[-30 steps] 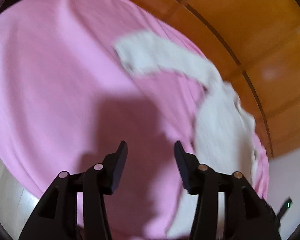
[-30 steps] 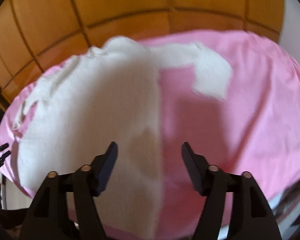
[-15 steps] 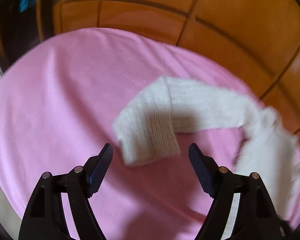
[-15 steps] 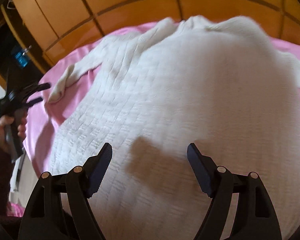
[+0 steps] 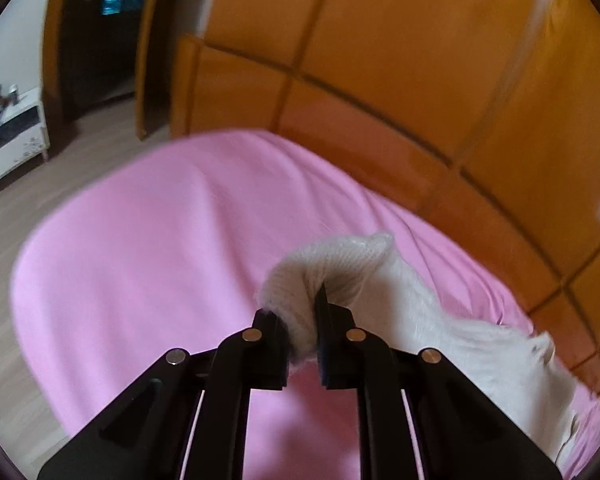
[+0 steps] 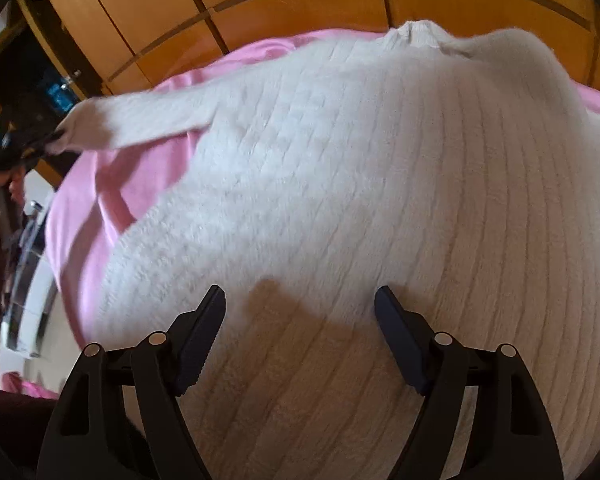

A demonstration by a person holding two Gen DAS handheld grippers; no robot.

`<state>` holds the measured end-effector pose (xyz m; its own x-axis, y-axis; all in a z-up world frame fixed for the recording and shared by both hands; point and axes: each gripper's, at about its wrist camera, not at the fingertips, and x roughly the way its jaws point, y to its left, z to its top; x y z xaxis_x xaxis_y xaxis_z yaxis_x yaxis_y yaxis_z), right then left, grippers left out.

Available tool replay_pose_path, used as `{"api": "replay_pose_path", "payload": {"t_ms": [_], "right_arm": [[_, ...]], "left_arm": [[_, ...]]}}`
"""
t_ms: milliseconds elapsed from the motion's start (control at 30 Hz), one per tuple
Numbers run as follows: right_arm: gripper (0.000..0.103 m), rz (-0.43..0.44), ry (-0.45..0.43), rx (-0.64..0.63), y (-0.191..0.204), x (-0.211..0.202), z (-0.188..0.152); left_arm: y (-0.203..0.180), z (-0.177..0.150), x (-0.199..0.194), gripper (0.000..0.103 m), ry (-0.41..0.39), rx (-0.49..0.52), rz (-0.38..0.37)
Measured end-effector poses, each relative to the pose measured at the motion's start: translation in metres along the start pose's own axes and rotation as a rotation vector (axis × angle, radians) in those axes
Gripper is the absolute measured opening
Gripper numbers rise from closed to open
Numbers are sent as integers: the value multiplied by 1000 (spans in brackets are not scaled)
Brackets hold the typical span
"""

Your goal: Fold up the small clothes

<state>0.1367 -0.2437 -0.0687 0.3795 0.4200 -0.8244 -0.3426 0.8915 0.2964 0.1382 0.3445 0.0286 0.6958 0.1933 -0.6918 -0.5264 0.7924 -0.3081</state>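
A white knit sweater (image 6: 360, 184) lies spread on a pink sheet (image 6: 100, 200). My left gripper (image 5: 300, 320) is shut on the cuff of the sweater's sleeve (image 5: 332, 268) and holds it lifted above the pink sheet (image 5: 160, 260). In the right wrist view the left gripper (image 6: 32, 140) shows at the far left, holding the sleeve (image 6: 140, 120) stretched out. My right gripper (image 6: 300, 312) is open and empty, hovering low over the sweater's body.
An orange wooden panelled wall (image 5: 420, 80) runs behind the bed. A dark doorway (image 5: 96, 40) and a white cabinet (image 5: 12, 128) stand at the left, beyond wooden floor (image 5: 4, 240).
My left gripper closed on the sleeve cuff and lifted it off the sheet. The right gripper stayed open and moved slightly closer over the sweater's body.
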Motion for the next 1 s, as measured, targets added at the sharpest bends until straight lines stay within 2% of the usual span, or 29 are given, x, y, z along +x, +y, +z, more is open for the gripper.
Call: {"api": "replay_pose_path", "payload": {"t_ms": [67, 133, 200, 267, 333, 500, 567, 667, 700, 800, 833, 867, 900, 933, 1000], "right_arm": [[73, 22, -13, 6, -5, -2, 18], [72, 2, -39, -13, -9, -1, 47], [69, -17, -54, -33, -11, 8, 83], [69, -54, -55, -49, -9, 26, 124], [69, -55, -44, -74, -4, 46, 159], [69, -129, -18, -142, 20, 102, 230], [69, -146, 22, -147, 26, 132, 250], [69, -196, 64, -150, 27, 165, 261], [65, -219, 82, -156, 27, 176, 261], [64, -284, 43, -193, 32, 184, 257], [65, -303, 31, -202, 33, 186, 255], [70, -332, 9, -208, 33, 186, 254], [72, -346, -1, -207, 33, 185, 253], [72, -347, -11, -206, 33, 182, 251], [72, -353, -55, -204, 37, 167, 248]], "left_arm": [[12, -4, -8, 9, 19, 18, -19], [18, -19, -9, 9, 49, 45, -30], [23, -37, -9, 9, 58, 44, -97], [18, -54, -10, 9, 56, 51, -145], [15, -64, -9, 9, 60, 55, -189], [13, -65, -18, 10, 48, 87, -213], [18, -68, -24, 10, 51, 86, -213], [31, -64, -19, 10, 66, 44, -210], [34, -61, -15, 10, 75, 30, -200], [43, -52, 1, 13, 74, 21, -119], [47, -46, 6, 17, 60, 12, -91], [53, -40, 8, 28, 27, -18, -66], [60, -35, 8, 40, -1, -52, -29], [70, -29, 8, 60, -28, -100, 13], [91, -24, 8, 62, -45, -185, 90]]}}
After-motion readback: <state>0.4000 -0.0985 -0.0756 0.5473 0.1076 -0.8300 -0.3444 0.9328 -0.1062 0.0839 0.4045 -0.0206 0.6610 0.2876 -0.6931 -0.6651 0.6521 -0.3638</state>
